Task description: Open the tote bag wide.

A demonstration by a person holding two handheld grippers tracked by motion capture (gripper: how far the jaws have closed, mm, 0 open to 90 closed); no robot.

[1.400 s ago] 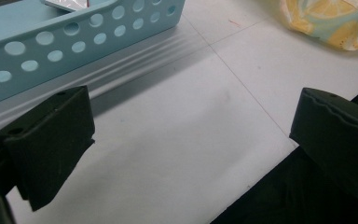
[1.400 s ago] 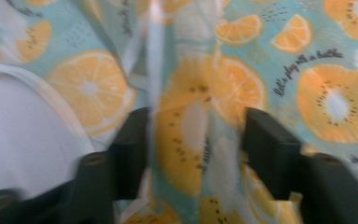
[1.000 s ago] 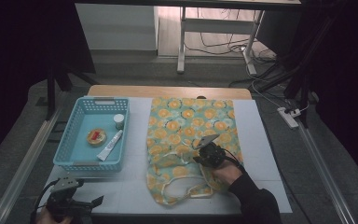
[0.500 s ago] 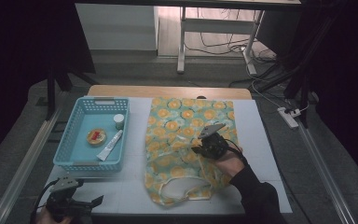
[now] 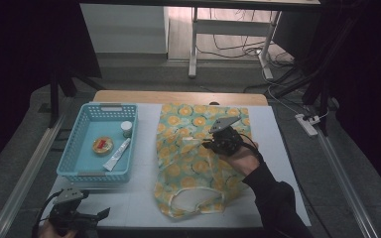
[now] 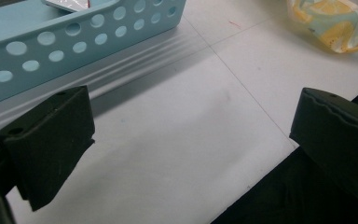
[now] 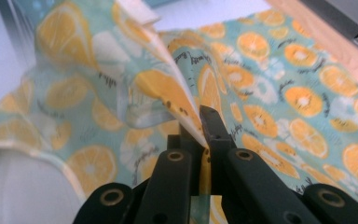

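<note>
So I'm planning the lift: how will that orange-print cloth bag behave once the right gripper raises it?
Probably floppy: the cloth bag already tents into a soft ridge where the right gripper pinches it. Likely light, since that thin fold holds up from a small bite. The rest would likely sag and drag across the table.

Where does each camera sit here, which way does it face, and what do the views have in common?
High view: above the person's side, looking forward and down on the table; forearm and both claws show.
Left gripper view: on the left claw, jaws wide apart over bare table, facing the blue basket.
Right gripper view: on the right claw, jaws pinching a fold of orange-print cloth.
Shared: the cloth shows in all three; high and left views share the basket.
</note>
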